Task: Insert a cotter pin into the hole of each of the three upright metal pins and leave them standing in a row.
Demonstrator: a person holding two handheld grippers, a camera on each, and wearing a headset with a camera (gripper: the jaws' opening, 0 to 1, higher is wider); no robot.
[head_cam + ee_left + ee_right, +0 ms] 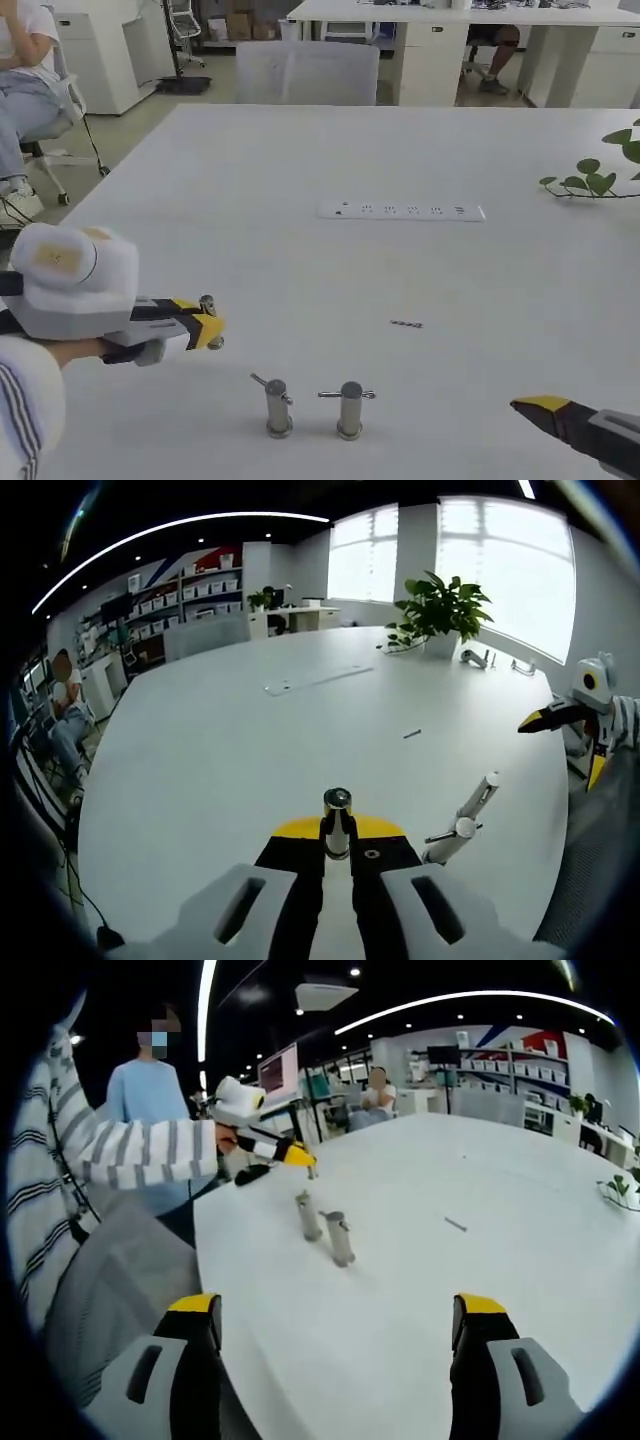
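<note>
Two upright metal pins (pixel 278 405) (pixel 349 408) stand side by side near the table's front edge, each with a cotter pin through its top. They also appear in the right gripper view (pixel 307 1215) (pixel 340 1238). My left gripper (pixel 208 328) hovers left of them, shut on a third metal pin (pixel 207 305) (pixel 337 820) that stands upright between its yellow tips. A loose cotter pin (pixel 406 324) (pixel 411 734) (pixel 455 1224) lies flat on the table beyond the row. My right gripper (pixel 548 408) (pixel 335 1305) is at the front right, open, with nothing between its jaws.
A white power strip (pixel 401 211) lies mid-table. A leafy plant (pixel 600 180) (pixel 440 610) sits at the table's right edge. A person (pixel 20 90) sits on a chair at far left; a person in a light blue top (pixel 150 1090) stands beside the table.
</note>
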